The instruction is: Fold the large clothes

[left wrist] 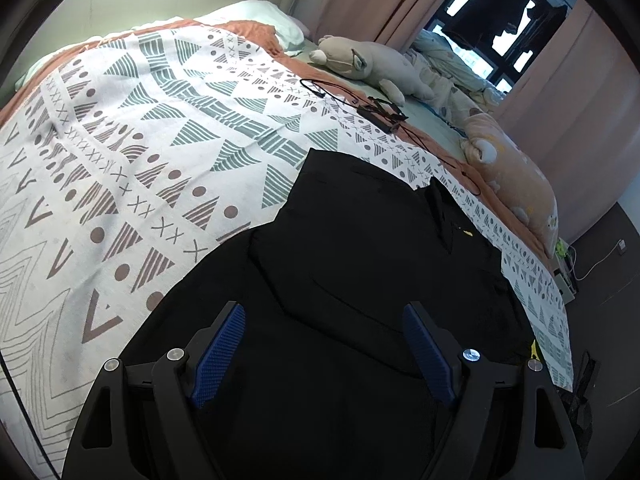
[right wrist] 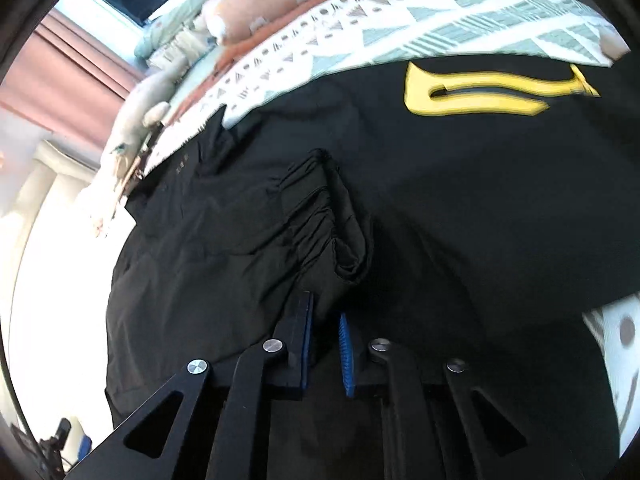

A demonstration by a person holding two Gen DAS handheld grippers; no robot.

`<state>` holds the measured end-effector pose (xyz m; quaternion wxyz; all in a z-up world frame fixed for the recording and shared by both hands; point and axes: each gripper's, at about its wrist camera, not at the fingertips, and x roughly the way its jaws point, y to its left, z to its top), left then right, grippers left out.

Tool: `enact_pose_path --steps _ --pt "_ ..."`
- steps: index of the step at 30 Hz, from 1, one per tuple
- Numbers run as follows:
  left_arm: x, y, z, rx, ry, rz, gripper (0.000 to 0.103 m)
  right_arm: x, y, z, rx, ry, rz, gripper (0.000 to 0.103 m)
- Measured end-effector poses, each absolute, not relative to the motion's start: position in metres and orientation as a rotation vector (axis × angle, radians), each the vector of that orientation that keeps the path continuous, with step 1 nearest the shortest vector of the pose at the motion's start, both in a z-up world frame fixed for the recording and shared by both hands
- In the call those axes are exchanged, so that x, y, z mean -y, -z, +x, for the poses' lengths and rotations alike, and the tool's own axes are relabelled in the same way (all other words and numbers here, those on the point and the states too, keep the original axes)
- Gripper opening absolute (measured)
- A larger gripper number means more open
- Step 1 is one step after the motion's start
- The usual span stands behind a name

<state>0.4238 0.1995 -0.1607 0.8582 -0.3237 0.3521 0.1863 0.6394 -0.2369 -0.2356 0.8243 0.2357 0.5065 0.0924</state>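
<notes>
A black garment lies spread on the near part of the bed, over the patterned bedspread, with a yellow print on it. The right gripper has its fingers nearly together, pinching a gathered fold of the black cloth. The left gripper hangs above the garment, fingers spread and empty. A plush toy and black cables lie farther off.

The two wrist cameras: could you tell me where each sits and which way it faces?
Left wrist: on the left gripper, looking down over the black garment and across the patterned blanket; its jaws stand open.
Right wrist: on the right gripper, close above the garment's gathered fold and yellow logo; its jaws are nearly shut.
Shared: garment, blanket, plush toy.
</notes>
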Motion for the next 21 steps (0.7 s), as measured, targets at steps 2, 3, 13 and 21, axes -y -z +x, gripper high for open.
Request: enact_pose_path --steps 2,3,13,21 --pt "-0.199 0.161 0.424 -0.74 -0.392 -0.68 0.082 0.236 0.234 0.649 -1.057 -0.211 0.501 0.013" --pt "-0.199 0.162 0.424 -0.738 -0.392 -0.676 0.082 0.235 0.233 0.653 -1.05 -0.217 0.504 0.013" --pt "-0.18 0.148 0.425 -0.71 -0.344 -0.658 0.086 0.277 0.203 0.636 -0.952 -0.202 0.648 0.085" --pt "-0.153 0.125 0.423 -0.689 -0.268 -0.665 0.101 0.325 0.19 0.599 -0.894 -0.04 0.683 0.085"
